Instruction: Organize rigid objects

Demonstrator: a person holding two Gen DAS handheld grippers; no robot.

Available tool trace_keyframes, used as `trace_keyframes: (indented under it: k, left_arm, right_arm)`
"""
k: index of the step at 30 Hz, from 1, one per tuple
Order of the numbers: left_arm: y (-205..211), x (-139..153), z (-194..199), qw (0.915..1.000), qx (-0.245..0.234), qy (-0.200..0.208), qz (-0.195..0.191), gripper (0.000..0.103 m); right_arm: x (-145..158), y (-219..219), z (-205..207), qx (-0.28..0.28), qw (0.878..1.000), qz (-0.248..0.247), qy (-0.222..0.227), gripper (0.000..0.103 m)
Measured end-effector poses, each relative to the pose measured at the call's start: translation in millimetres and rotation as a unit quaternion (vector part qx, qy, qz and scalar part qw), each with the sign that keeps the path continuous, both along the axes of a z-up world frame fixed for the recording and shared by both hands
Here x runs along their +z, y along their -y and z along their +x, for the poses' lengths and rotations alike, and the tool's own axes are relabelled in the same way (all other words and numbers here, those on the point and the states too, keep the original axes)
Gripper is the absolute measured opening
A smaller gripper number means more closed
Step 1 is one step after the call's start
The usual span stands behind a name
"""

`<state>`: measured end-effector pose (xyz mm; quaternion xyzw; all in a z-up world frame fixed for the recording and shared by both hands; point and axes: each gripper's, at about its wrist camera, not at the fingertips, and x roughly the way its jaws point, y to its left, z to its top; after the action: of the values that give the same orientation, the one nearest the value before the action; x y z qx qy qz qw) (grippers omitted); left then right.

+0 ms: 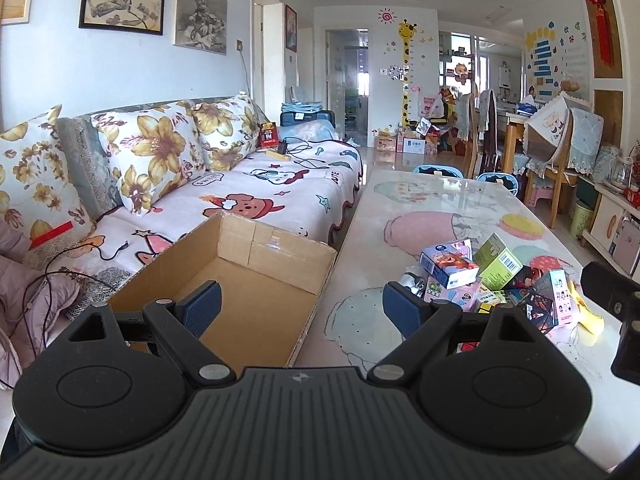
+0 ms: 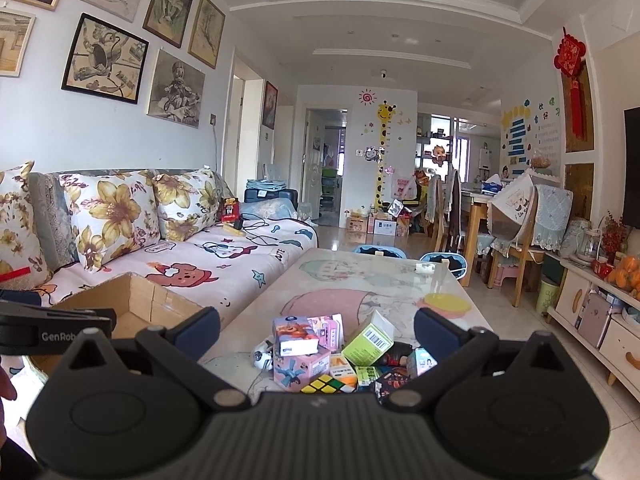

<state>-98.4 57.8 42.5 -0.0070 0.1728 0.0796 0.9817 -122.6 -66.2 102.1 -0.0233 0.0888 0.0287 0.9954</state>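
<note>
On the left wrist view, my left gripper (image 1: pixel 301 302) sat spread wide with nothing between its blue pads. The left pad hung over the open cardboard box (image 1: pixel 240 280), which stood with its flaps up and its brown floor bare where I could see it. The box sat at the left edge of the surface (image 1: pixel 432 216), right against the sofa (image 1: pixel 256 184). Off to the right lay the pile of small boxes (image 1: pixel 500 280): a blue-and-orange carton (image 1: pixel 450 266) lay tilted on top, and a green carton with a barcode (image 1: pixel 500 264) leaned just beside it, the two touching. A dark patterned box (image 1: pixel 540 308) lay nearer the front of the heap. At the far right edge, part of the other black gripper poked into view.

On the right wrist view, my right gripper (image 2: pixel 317 328) was also wide apart and held nothing. The same pile sat directly between and beyond its pads. I picked out the orange-cartoon carton (image 2: pixel 296 336) on top, a pink box (image 2: pixel 300 370) under it, the green barcode carton (image 2: pixel 368 342) tilted to the right, and a Rubik's cube (image 2: pixel 326 384) at the near edge, partly cut off by the gripper body. The cardboard box (image 2: pixel 160 304) showed at the left, behind the left gripper's black arm (image 2: pixel 56 330).
</note>
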Motion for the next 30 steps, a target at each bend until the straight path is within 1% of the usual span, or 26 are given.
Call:
trace_keyframes:
  k: [6, 16, 21, 23, 27, 30]
  left_arm:
    - [7, -7, 4, 0.9995, -0.027, -0.014, 0.005, 0.103]
    - [32, -24, 12, 0.9947, -0.092, -0.026, 0.038, 0.103]
    - [49, -36, 16, 0.9889, -0.132, -0.035, 0.059, 0.103]
    - [54, -40, 18, 0.9864, -0.145, -0.036, 0.069, 0.103]
    - [61, -47, 26, 0.9818, -0.16, -0.051, 0.088, 0.103]
    - [62, -52, 33, 0.9793, -0.168, -0.063, 0.094, 0.103]
  right_arm:
    - [-21, 13, 6, -0.023, 1.0, -0.006, -0.018, 0.102]
    - [-52, 53, 29, -0.067, 0.996, 0.013, -0.059, 0.102]
    - [-65, 79, 43, -0.076, 0.994, 0.028, -0.079, 0.102]
    - [-71, 87, 50, -0.085, 0.992, 0.024, -0.085, 0.102]
    - [-77, 99, 64, -0.093, 0.991, 0.027, -0.094, 0.102]
    - [-81, 103, 76, -0.087, 0.991, 0.032, -0.099, 0.102]
